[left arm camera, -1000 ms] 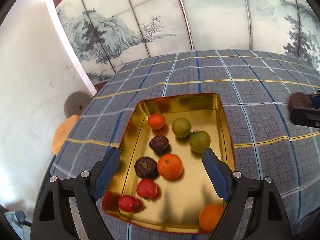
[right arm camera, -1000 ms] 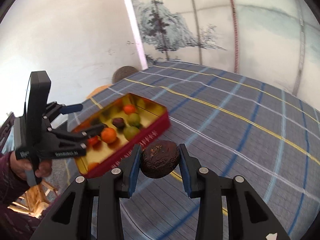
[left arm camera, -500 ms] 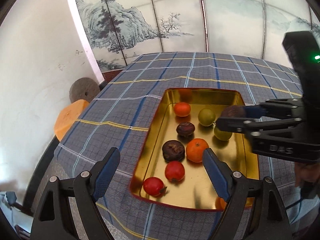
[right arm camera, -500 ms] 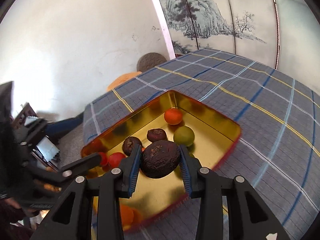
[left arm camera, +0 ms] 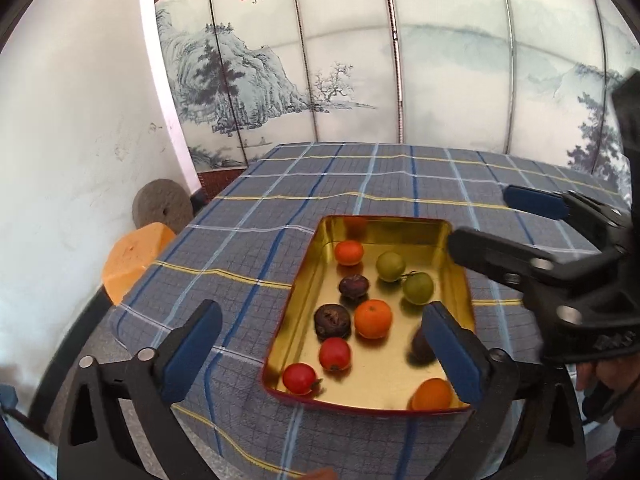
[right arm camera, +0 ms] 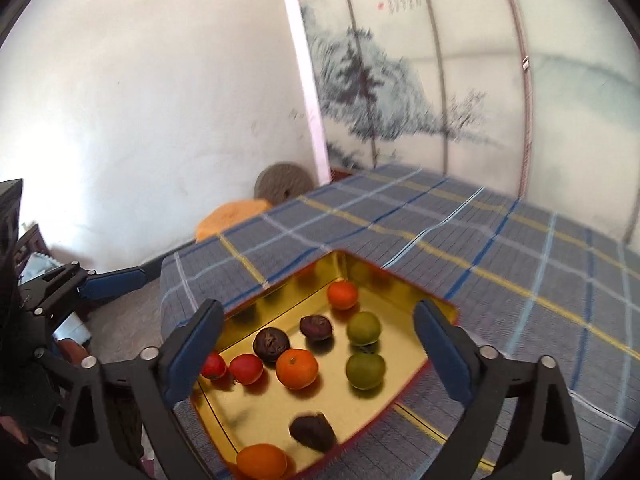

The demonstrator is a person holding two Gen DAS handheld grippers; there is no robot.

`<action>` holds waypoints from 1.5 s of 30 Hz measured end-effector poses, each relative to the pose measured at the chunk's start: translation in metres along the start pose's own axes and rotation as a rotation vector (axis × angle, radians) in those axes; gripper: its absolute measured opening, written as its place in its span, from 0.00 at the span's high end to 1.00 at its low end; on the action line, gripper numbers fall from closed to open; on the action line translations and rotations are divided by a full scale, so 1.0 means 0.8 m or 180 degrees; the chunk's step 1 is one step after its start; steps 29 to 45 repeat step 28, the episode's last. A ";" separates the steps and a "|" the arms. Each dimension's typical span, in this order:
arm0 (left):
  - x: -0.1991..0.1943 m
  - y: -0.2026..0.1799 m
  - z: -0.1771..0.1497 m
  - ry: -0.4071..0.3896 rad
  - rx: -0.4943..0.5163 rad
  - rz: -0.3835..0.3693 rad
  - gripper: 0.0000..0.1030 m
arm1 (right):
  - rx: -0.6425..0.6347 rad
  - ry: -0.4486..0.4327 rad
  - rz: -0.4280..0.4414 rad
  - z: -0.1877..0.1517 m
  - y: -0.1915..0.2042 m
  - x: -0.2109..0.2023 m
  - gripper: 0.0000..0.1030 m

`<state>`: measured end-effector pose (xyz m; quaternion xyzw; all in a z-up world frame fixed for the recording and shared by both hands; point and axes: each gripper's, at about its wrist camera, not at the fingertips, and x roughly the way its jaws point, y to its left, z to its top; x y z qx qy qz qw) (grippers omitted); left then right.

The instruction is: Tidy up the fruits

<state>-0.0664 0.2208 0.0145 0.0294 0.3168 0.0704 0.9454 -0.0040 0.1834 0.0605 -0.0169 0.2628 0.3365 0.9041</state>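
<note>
Where tablecloth ends, stool adjoins millstone.

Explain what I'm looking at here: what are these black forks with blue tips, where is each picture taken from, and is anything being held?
There is no robot arm. A person holds a two-finger gripper in each hand, and each gripper carries a fisheye camera looking forward along its fingers, so the pictures curve at the edges.

In the left wrist view, the left gripper fills the bottom, and the right gripper reaches in from the right edge. In the right wrist view, the right gripper is at the bottom.

On the checked tablecloth sits a gold tin tray holding oranges, green fruits, red fruits and dark wrinkled fruits. One dark fruit, blurred, lies low in the tray under the right gripper.

Nothing is held: both grippers' jaws are opening, with nothing pressed between them.
</note>
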 end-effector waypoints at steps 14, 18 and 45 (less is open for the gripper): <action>-0.030 -0.016 0.003 0.0102 -0.0066 -0.0343 0.01 | -0.0025 -0.0293 -0.0266 -0.019 -0.013 -0.100 0.01; -0.037 -0.020 0.004 0.0047 -0.0151 -0.0357 0.00 | 0.0073 -0.0172 -0.0397 -0.042 -0.049 -0.112 0.00; -0.034 -0.043 0.021 0.0084 -0.0038 -0.0136 0.00 | 0.0560 0.0669 -0.1386 -0.121 -0.269 -0.117 0.00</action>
